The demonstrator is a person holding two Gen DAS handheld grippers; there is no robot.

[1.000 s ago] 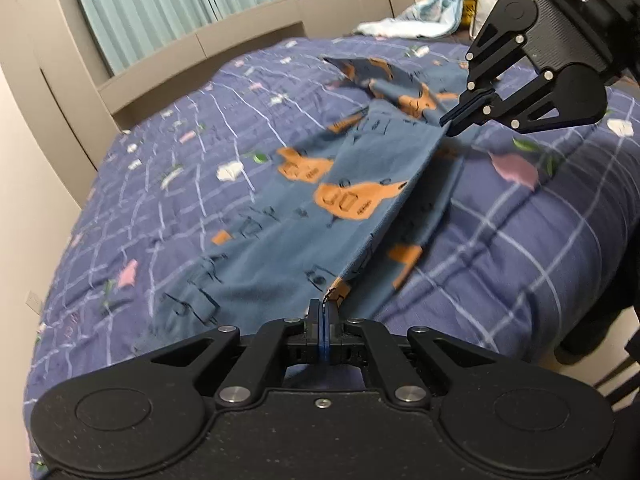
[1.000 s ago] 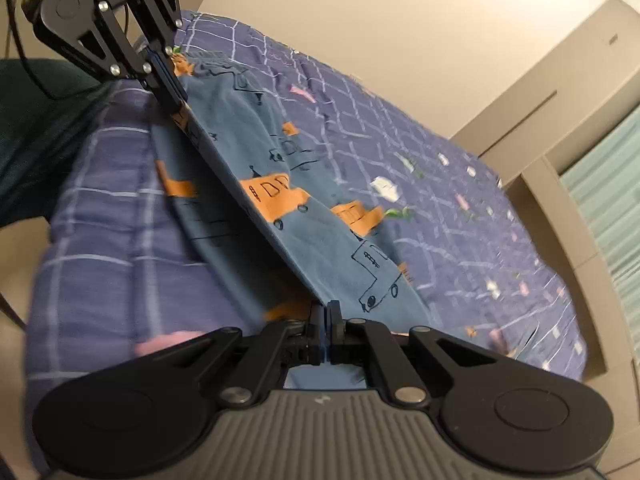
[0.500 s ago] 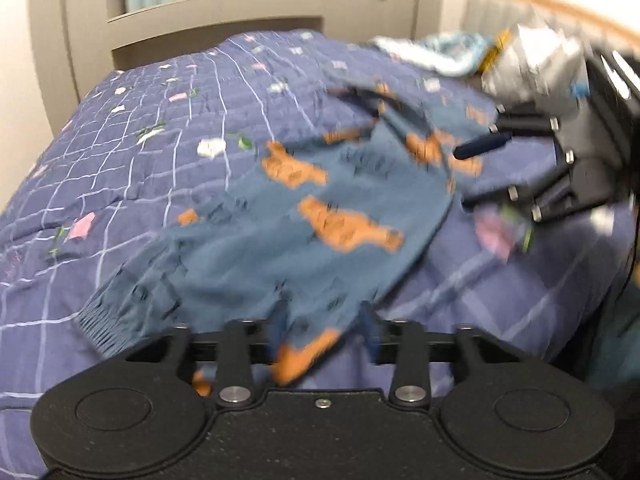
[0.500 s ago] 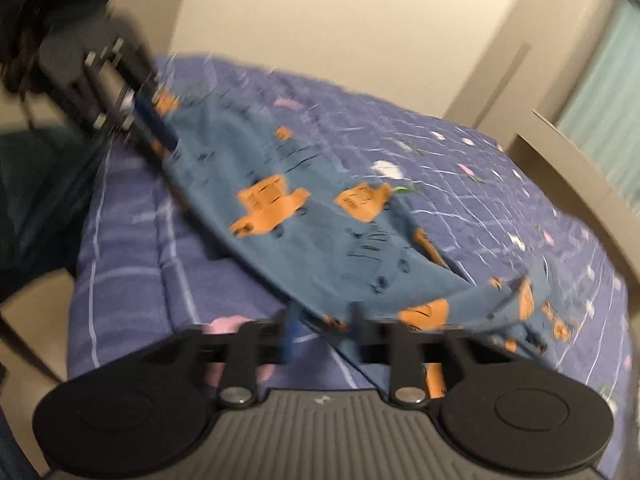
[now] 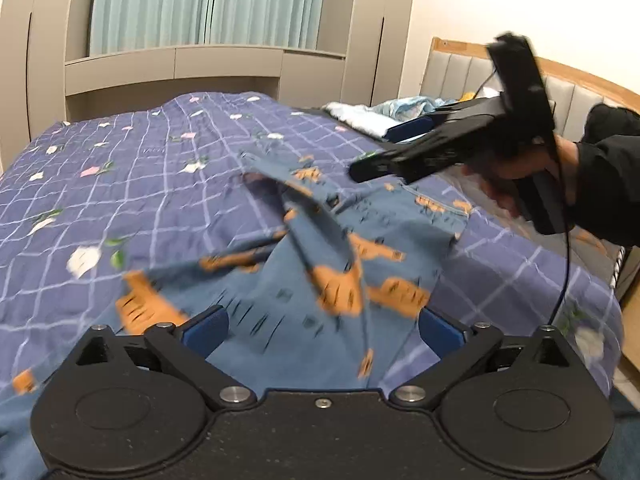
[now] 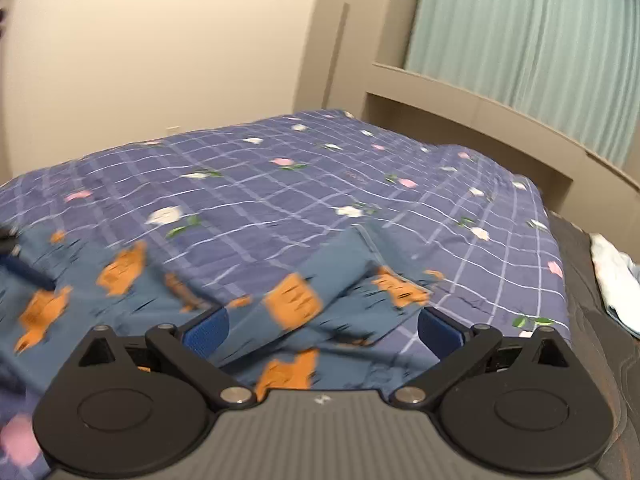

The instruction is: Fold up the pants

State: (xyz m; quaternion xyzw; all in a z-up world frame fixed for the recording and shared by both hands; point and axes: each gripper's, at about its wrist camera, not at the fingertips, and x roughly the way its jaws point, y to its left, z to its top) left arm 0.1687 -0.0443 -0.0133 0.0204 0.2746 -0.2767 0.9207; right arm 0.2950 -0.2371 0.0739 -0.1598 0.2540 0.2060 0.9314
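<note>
No legible writing or brand. Your blue pants [image 5: 320,280] w/ orange vehicle print lie crumpled, blurred, on the checked floral quilt [image 5: 160,184], near its front edge; bare quilt lies beyond, toward the curtained window unit [image 5: 208,4]. Left gripper [image 5: 322,330]: jaws opening, spread wide, pads clear of cloth; pants lie beyond them. Right gripper [image 6: 322,328]: likewise opening, ungripped, above the pants [image 6: 304,304].
</note>
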